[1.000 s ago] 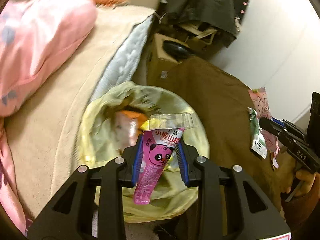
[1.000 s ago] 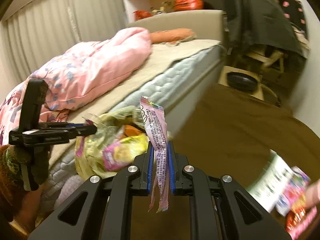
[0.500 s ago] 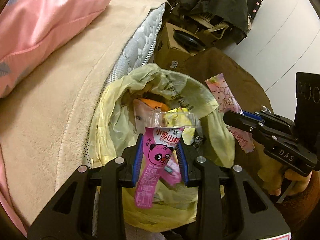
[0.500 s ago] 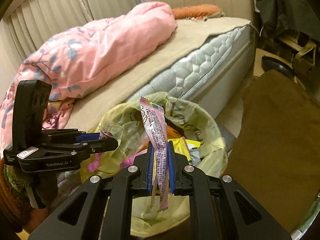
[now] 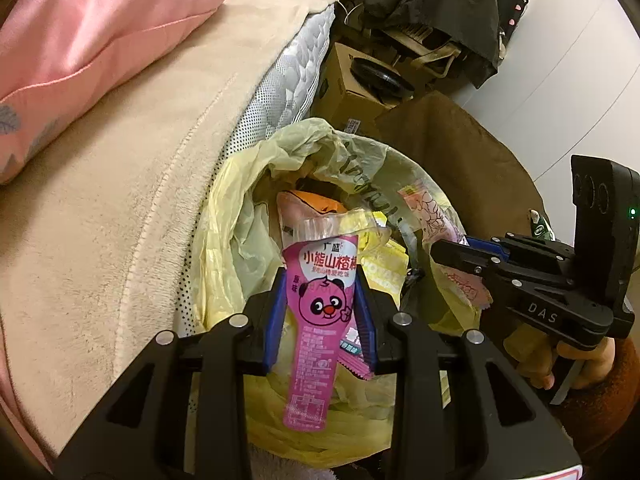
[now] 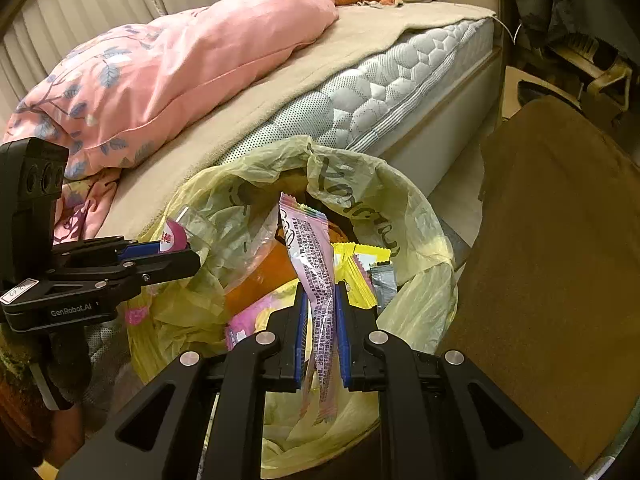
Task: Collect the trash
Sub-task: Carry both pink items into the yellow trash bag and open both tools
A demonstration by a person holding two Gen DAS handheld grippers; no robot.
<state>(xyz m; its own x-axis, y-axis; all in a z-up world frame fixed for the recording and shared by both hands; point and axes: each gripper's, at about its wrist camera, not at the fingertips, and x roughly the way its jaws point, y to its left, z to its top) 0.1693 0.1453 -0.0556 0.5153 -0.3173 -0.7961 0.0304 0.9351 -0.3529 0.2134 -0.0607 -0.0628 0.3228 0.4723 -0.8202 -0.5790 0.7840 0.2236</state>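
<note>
A yellow trash bag (image 5: 240, 200) stands open beside the bed, holding several wrappers; it also shows in the right wrist view (image 6: 416, 216). My left gripper (image 5: 320, 296) is shut on a pink panda wrapper (image 5: 320, 320) above the bag's mouth. My right gripper (image 6: 322, 320) is shut on a pale pink wrapper (image 6: 316, 256), also over the bag. The right gripper shows in the left wrist view (image 5: 472, 256) at the bag's right rim. The left gripper shows in the right wrist view (image 6: 168, 256) at the bag's left rim.
A bed with a beige blanket (image 5: 120, 184) and pink duvet (image 6: 168, 64) lies left of the bag. A brown rug (image 6: 560, 240) covers the floor on the right. A cardboard box (image 5: 352, 92) and dark clutter (image 5: 432, 12) stand beyond.
Both grippers have moved in over the bag's mouth with their wrappers still held. The right gripper has come from the rug side to the bag's rim.
</note>
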